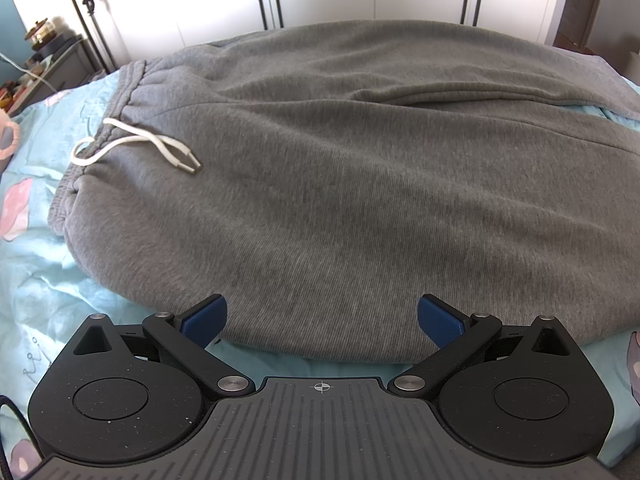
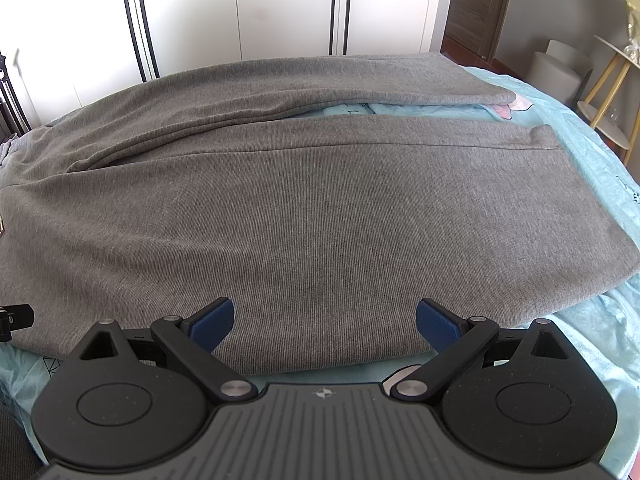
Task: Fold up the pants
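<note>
Left gripper [image 1: 322, 322] and right gripper [image 2: 325, 325], both with jaws spread wide and holding nothing. Between each pair of blue pads [image 1: 205, 320] lies the near side edge of the grey pants [image 1: 340, 208], which rest flat on a light blue bedsheet [image 1: 36, 264]; a thin strip of sheet shows just behind the pads in both wrist views, so the fingertips sit at the cloth's edge, whether touching it or a little above it cannot be told.

Ahead and to the left of the left jaws runs the gathered waistband [image 1: 120, 112], with a white drawstring [image 1: 132, 144] lying loose on the fabric. Ahead of the right jaws stretches the near leg, ending at the hem [image 2: 548, 140] far to the right; beyond it the far leg [image 2: 320, 80] lies apart, a wedge of sheet showing between the two. White wardrobe doors [image 2: 280, 8] stand past the bed.

Step in hand, as judged: the opening lengthwise fold, not yet begun, since the legs lie side by side. The next move calls for both jaws to close on the near edge, one near the waist, one along the leg, then lift together and carry that edge over onto the far leg, keeping the cloth taut so that it does not sag between the grips.
</note>
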Tool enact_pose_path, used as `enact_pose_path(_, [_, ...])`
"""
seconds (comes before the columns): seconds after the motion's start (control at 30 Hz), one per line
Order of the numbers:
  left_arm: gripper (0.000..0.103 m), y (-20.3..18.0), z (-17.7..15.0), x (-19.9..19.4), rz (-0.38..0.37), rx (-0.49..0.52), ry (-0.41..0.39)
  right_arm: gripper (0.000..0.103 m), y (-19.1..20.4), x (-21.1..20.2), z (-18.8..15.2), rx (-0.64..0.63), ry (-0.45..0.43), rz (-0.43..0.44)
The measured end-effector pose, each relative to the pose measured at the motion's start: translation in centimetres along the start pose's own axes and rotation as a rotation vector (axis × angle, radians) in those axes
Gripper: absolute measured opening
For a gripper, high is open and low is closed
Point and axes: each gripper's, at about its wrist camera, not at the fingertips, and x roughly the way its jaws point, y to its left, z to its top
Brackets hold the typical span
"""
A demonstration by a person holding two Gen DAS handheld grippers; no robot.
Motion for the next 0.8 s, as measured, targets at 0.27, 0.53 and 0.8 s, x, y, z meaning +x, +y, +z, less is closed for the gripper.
enact_pose_path(0.27, [0.103, -0.02, 0.07, 0.02, 0.0, 0.0, 0.001, 0.098, 0.04, 0.04, 0.01, 0.0, 0.0, 0.0])
enact_pose_path(0.53, [0.103, -0.02, 0.1, 0.04, 0.0, 0.001, 0.002, 0.098, 0.07, 0.02, 0.0, -0.001, 0.002, -0.001])
enact_pose_path(0.8, [0.103, -0.01, 0.01, 0.13, 0.002, 0.001, 0.005, 0.098, 0.05, 0.12, -0.01, -0.002, 0.007, 0.0])
